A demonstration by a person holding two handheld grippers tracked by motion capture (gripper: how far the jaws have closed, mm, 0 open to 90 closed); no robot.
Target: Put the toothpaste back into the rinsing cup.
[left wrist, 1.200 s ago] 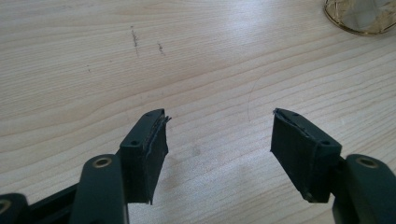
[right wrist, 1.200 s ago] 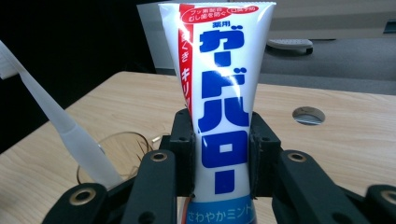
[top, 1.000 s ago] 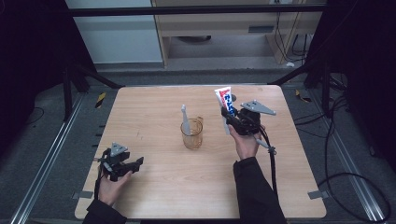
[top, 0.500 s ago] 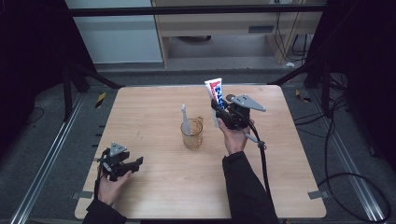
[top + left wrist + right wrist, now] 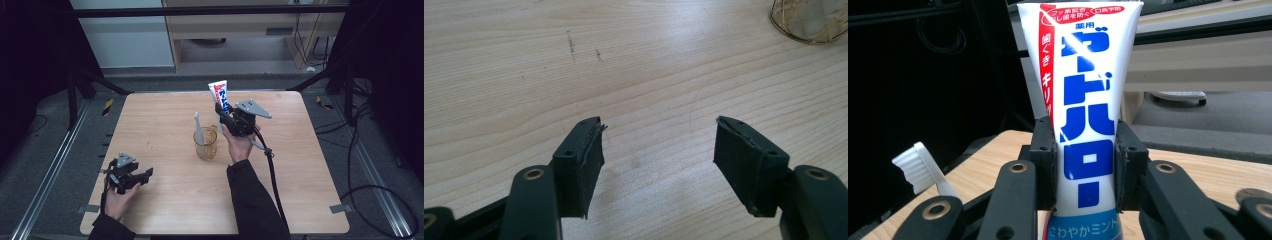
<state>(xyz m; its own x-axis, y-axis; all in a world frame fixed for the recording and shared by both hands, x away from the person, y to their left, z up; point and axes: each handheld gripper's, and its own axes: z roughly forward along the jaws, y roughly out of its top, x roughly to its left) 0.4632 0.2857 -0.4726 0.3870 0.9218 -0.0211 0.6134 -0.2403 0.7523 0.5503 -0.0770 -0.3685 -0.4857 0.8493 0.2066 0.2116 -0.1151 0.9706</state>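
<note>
Nearest the person's edge of the tabletop (image 5: pixel 165 210), the left gripper (image 5: pixel 131 176) is resting low in the left hand (image 5: pixel 116 201), well apart from the amber glass cup (image 5: pixel 206 145) and on its near left. Its jaws are standing wide apart with nothing between them, and bare wood grain is showing in the gap in the left gripper view; the cup's base (image 5: pixel 811 20) is peeking in at the top right corner there.

Farther in, the cup is sitting near the middle of the tabletop, and a white toothbrush (image 5: pixel 198 128) is standing in it, bristles up and leaning slightly.

Just beside the cup, on its right and a little beyond it, the right hand (image 5: pixel 239 146) is holding the right gripper (image 5: pixel 231 118) above the wood. Its jaws are pressing on both sides of a white toothpaste tube (image 5: pixel 1080 125) with blue and red lettering, gripping it around the lower middle. The tube is standing upright, its flat crimped end on top, clear of the tabletop and higher than the cup's rim. In the right gripper view the toothbrush's bristles (image 5: pixel 913 167) are showing to the left of the tube.
</note>
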